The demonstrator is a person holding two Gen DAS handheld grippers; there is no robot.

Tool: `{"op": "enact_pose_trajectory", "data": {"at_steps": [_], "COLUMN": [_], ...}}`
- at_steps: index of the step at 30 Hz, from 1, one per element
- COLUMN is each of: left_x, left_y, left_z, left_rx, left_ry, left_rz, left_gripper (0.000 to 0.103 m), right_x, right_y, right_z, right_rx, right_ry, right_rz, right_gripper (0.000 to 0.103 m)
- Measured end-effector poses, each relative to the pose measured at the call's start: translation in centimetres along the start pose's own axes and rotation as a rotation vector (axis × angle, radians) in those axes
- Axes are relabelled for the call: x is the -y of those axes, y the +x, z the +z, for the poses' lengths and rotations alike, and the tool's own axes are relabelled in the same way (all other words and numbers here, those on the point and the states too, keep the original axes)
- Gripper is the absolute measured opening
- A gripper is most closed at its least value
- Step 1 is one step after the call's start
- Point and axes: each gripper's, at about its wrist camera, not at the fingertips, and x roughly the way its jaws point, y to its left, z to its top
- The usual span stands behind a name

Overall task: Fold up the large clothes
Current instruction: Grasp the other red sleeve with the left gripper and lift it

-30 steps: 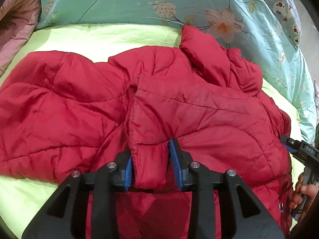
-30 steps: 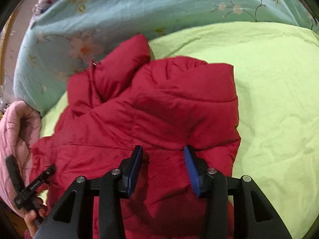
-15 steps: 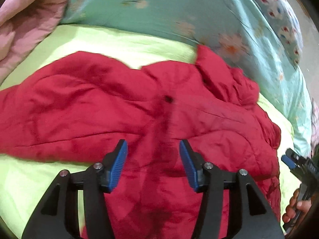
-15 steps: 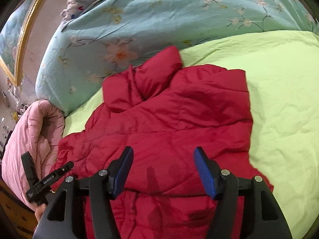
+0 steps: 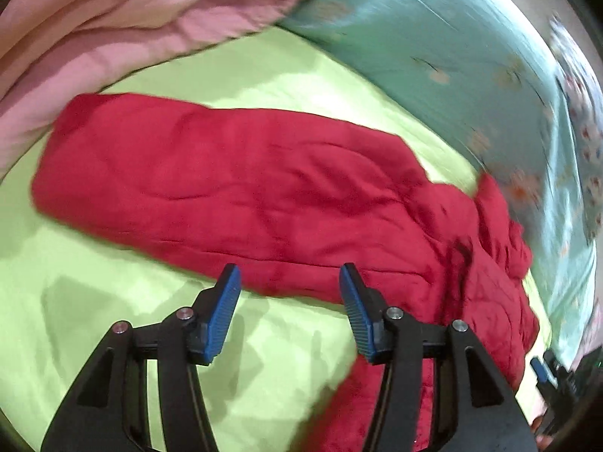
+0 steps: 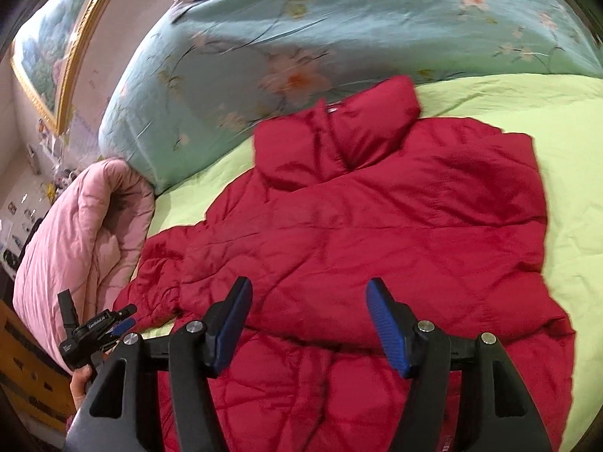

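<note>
A red puffer jacket (image 6: 377, 226) lies on the lime-green bed sheet (image 6: 565, 150), collar toward the floral quilt, its right side folded over the body. In the left wrist view one sleeve (image 5: 188, 173) stretches out flat to the left. My left gripper (image 5: 288, 293) is open and empty, just in front of that sleeve's near edge. My right gripper (image 6: 307, 309) is open and empty above the jacket's lower body. The left gripper also shows at the left edge of the right wrist view (image 6: 113, 324).
A teal floral quilt (image 6: 301, 37) is bunched along the far side of the bed. A pink quilted blanket (image 6: 75, 233) lies at the left by the sleeve end, also in the left wrist view (image 5: 94, 30). A framed picture (image 6: 49, 45) hangs on the wall.
My left gripper let go of the folded sleeve, opened, and swung left toward the outstretched sleeve. My right gripper opened wider and pulled back from the jacket.
</note>
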Motion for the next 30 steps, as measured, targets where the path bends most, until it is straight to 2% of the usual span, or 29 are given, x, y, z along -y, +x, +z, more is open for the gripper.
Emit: {"op": "enact_pose_trajectory", "data": {"at_steps": [9, 13, 19, 23, 26, 28, 29, 30], "left_x": [-7.7, -11.0, -14.0, -14.4, -13.3, -12.4, -11.8, -11.2], "left_y": [-0.3, 0.5, 1.1, 1.9, 2.4, 2.4, 2.4, 2.4], "left_z": [0.1, 0.0, 0.8, 2.0, 2.9, 3.6, 3.9, 4.3], "left_rx": [0.018, 0.002, 0.08, 0.125, 0.151, 0.168, 0.169, 0.172], "left_ry": [-0.236, -0.346, -0.452, -0.457, -0.398, -0.337, -0.301, -0.277], "left_rz": [0.054, 0.05, 0.031, 0.048, 0.092, 0.12, 0.121, 0.13], "left_gripper": [0.067, 0.067, 0.067, 0.067, 0.067, 0.048, 0.028, 0.019], "right_x": [-2.3, -2.6, -3.0, -3.1, -3.1, -3.0, -2.9, -2.8], "right_y": [0.9, 0.7, 1.0, 1.3, 1.5, 1.7, 1.7, 1.8], "right_z": [-0.3, -0.3, -0.4, -0.5, -0.7, -0.7, -0.7, -0.7], "right_rx": [-0.016, -0.017, -0.027, -0.034, -0.038, -0.041, -0.042, -0.044], "right_ry": [-0.038, -0.048, -0.061, -0.06, -0.062, -0.061, -0.061, -0.06], "right_rz": [0.02, 0.025, 0.018, 0.029, 0.023, 0.019, 0.016, 0.014], "right_gripper": [0.066, 0.066, 0.066, 0.066, 0.066, 0.066, 0.066, 0.066]}}
